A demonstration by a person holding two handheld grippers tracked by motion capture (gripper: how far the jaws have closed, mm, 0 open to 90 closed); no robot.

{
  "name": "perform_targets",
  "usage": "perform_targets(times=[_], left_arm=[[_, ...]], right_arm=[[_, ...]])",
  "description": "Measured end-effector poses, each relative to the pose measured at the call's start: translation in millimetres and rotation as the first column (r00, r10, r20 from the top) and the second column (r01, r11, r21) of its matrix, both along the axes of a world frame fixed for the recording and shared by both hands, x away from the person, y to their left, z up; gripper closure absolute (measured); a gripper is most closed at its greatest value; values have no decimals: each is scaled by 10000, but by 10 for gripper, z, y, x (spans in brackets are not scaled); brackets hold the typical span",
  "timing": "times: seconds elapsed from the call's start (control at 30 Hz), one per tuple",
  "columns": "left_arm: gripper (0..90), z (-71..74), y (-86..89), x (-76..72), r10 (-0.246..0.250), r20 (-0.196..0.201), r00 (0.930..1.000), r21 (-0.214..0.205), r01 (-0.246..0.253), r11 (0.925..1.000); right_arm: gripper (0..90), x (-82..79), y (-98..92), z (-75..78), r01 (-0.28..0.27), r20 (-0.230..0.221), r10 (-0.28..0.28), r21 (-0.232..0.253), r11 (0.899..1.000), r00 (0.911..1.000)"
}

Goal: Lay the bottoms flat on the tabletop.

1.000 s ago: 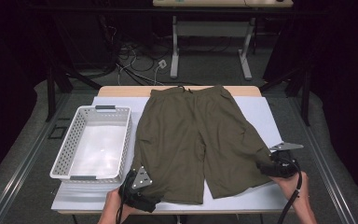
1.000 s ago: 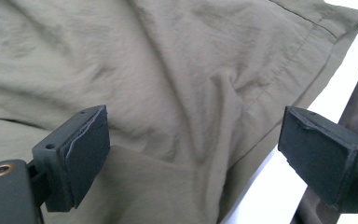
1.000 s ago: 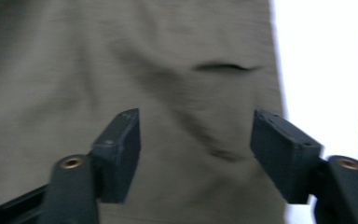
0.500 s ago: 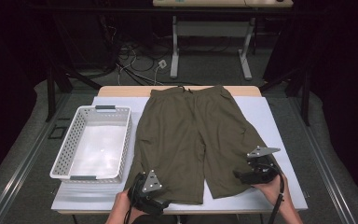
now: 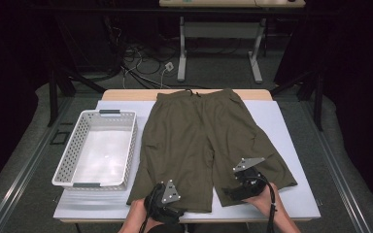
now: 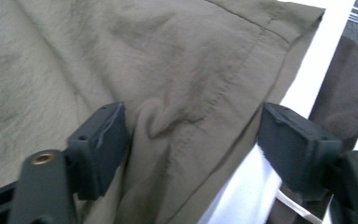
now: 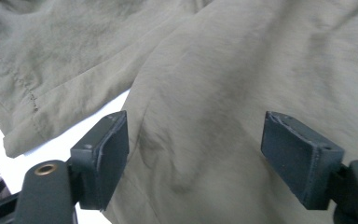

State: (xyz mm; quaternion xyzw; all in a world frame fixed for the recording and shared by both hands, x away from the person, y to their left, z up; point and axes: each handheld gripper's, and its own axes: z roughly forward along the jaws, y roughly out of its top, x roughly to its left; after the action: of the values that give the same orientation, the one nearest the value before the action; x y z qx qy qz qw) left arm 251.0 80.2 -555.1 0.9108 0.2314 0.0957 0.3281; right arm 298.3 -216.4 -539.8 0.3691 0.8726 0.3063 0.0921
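Note:
Olive-green shorts (image 5: 199,131) lie flat on the table, waistband at the far side. My left gripper (image 5: 172,209) sits at the near hem of the left-hand leg. In the left gripper view its jaws (image 6: 193,140) have just been closing and still stand wide apart. The stitched hem (image 6: 214,98) lies wrinkled between them, and one pad (image 6: 105,140) touches the fold. My right gripper (image 5: 233,190) rests on the right-hand leg near its hem. Its jaws (image 7: 193,140) have opened a little and straddle smooth cloth (image 7: 261,70) without pinching it.
A white slatted basket (image 5: 68,150) stands empty at the table's left, beside the shorts. A white sheet (image 5: 281,131) covers the tabletop, with bare strips right of the shorts and along the near edge. Desk legs and cables lie on the floor beyond.
The right gripper has come in leftward and nearer, from the right side seam onto the right-hand leg. The left gripper has shifted right along the near hem of the left-hand leg.

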Motion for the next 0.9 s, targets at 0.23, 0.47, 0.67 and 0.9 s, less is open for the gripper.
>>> perform_targets(times=[0.23, 0.47, 0.67, 0.9], left_arm=[[450, -14, 21, 45, 145, -185, 9997, -483, -153, 9987], [685, -19, 27, 69, 362, -269, 9990, -793, -383, 9961], [871, -22, 56, 99, 208, -484, 9986, -1066, -259, 9940], [883, 24, 96, 3, -25, -417, 9991, -1320, -30, 9912]], right_arm=[[524, 19, 89, -59, -177, 20, 178, -167, 9997, 9998], [849, 1, 90, -91, -89, 469, 91, -31, 10000, 9989], [899, -15, 85, -72, -129, 513, 129, 4, 9999, 9986], [900, -102, 104, -29, -486, 578, 481, 72, 9988, 9972]])
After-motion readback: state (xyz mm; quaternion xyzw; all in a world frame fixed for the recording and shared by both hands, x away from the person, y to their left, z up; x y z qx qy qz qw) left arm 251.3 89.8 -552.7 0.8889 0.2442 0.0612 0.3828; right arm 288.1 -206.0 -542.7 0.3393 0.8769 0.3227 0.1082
